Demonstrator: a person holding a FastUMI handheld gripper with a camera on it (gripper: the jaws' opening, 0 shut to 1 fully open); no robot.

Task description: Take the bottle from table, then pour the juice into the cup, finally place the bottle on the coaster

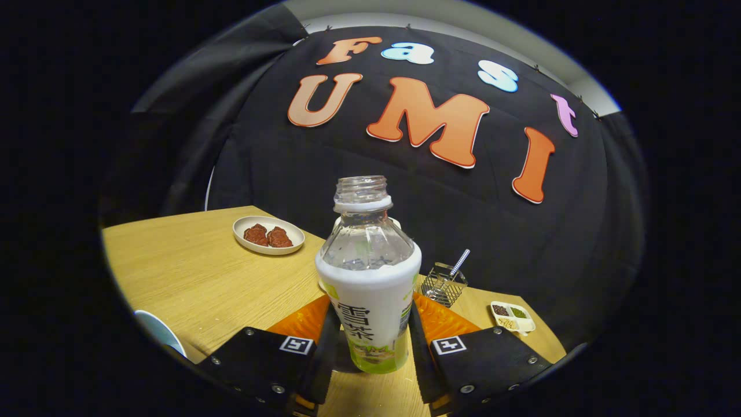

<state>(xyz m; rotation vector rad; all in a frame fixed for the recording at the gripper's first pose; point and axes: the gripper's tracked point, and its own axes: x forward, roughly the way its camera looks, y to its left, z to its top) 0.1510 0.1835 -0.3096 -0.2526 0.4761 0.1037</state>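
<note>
In the gripper view, the claw (370, 347) pinches the bottle (369, 278) low on its labelled body, one finger pressed against each side. The bottle stands upright with no cap on its clear neck, above the wooden counter (197, 278). Beyond it to the left sits a small plate (268, 235) with two reddish pieces; to the right stand a wire holder (443, 285) and a divided dish (513, 316).

The bottle (369, 289) stands upright between the jaws, pressed on both sides, the plate (268, 235) beyond on its left.
</note>
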